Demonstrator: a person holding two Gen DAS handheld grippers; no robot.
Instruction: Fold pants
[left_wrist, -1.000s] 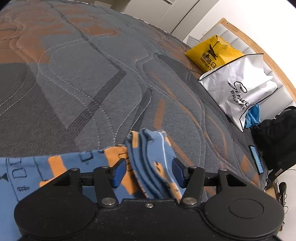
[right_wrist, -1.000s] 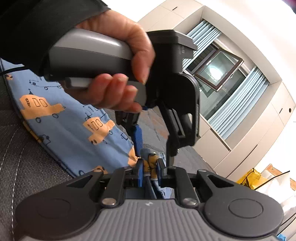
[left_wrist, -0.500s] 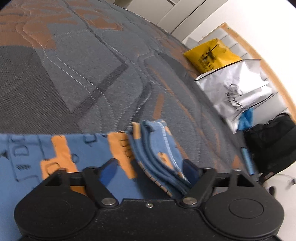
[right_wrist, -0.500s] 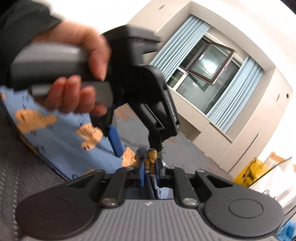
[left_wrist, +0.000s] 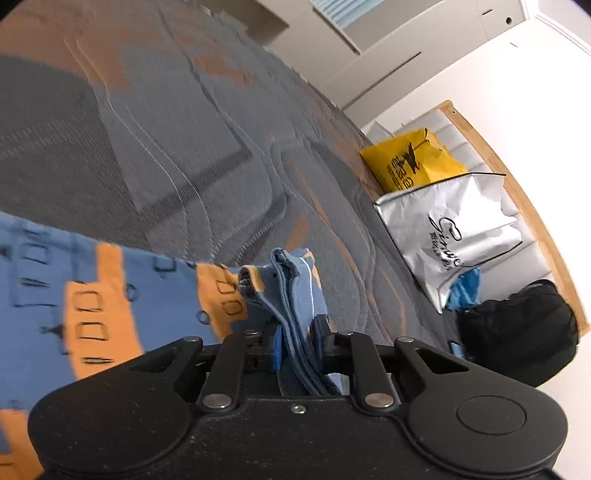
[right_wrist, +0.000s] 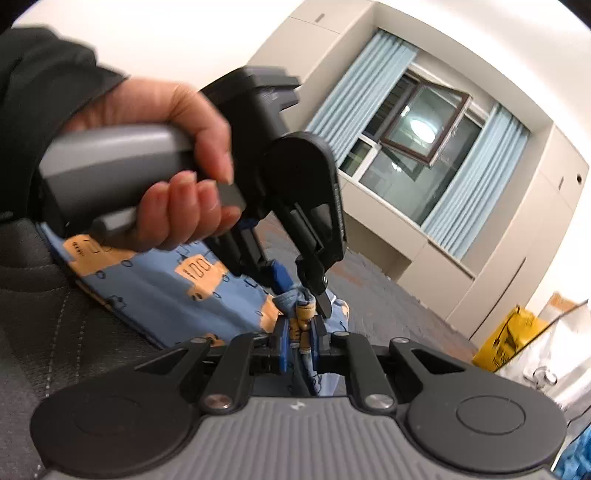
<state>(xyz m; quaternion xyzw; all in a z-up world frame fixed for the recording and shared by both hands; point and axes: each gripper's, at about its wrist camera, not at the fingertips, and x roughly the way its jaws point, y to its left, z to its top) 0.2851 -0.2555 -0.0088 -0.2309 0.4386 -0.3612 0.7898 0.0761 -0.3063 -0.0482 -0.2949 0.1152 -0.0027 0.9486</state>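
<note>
The pants (left_wrist: 110, 295) are blue with orange car prints and lie on a grey and orange quilted bed (left_wrist: 166, 147). My left gripper (left_wrist: 297, 345) is shut on a bunched, layered edge of the pants (left_wrist: 291, 280). My right gripper (right_wrist: 299, 343) is shut on the same bunched end of the pants (right_wrist: 301, 314). In the right wrist view the left gripper (right_wrist: 295, 284), held by a hand (right_wrist: 177, 177), pinches the fabric just beyond my right fingertips. The rest of the pants (right_wrist: 155, 280) spreads out to the left on the bed.
A yellow bag (left_wrist: 410, 162), a silver bag (left_wrist: 454, 229) and a black backpack (left_wrist: 517, 332) lie by the wooden headboard (left_wrist: 524, 206) at the right. A window with blue curtains (right_wrist: 417, 140) is ahead in the right wrist view.
My left gripper was open around the bunched edge and has closed on it. Both grippers have lifted and tilted, pulling the end of the pants up. The right gripper stayed shut.
</note>
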